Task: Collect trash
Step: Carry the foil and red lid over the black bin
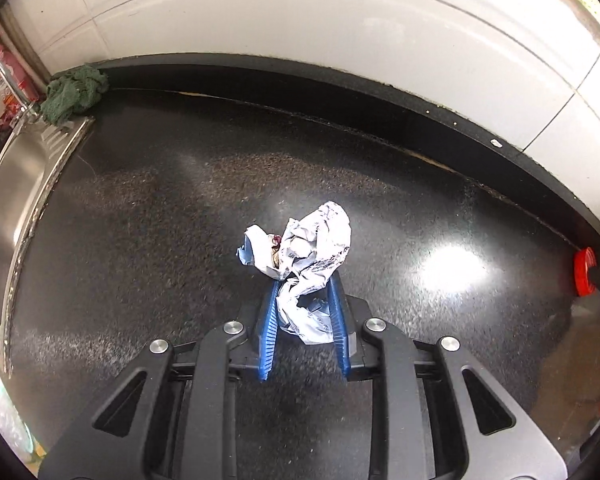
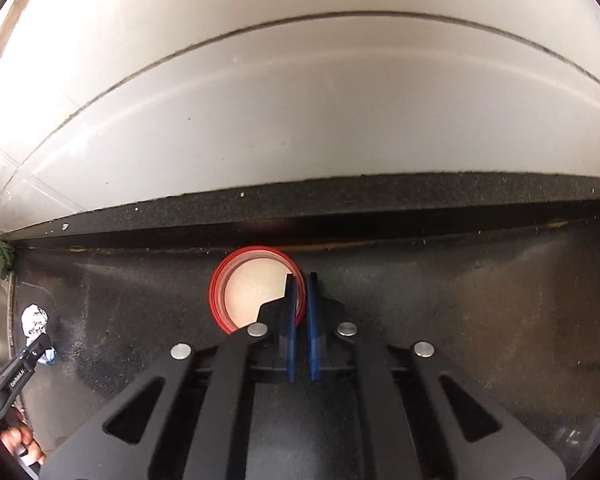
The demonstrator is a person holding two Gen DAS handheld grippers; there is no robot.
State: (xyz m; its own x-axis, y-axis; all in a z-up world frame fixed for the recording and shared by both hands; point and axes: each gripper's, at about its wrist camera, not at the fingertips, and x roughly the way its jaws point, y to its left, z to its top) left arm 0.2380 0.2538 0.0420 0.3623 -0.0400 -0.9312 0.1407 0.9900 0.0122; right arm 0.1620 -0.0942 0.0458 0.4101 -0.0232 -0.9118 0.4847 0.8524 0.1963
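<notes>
My left gripper point(image 1: 303, 280) is shut on a crumpled white printed paper wad point(image 1: 304, 248), held between its blue fingers just above the dark speckled counter point(image 1: 140, 240). The wad sticks out ahead of the fingertips. In the right wrist view the same wad point(image 2: 34, 320) shows far left with the left gripper on it. My right gripper point(image 2: 300, 280) is shut on the rim of a red plastic lid point(image 2: 256, 292), whose pale inner face is toward the camera. The lid also shows at the right edge of the left wrist view point(image 1: 584, 272).
A steel sink point(image 1: 16, 208) with a tap point(image 1: 4, 76) lies at the left. A green rag point(image 1: 74, 94) is bunched in the back corner. A white tiled wall point(image 1: 340, 32) runs behind the counter's raised black back edge point(image 1: 380, 100).
</notes>
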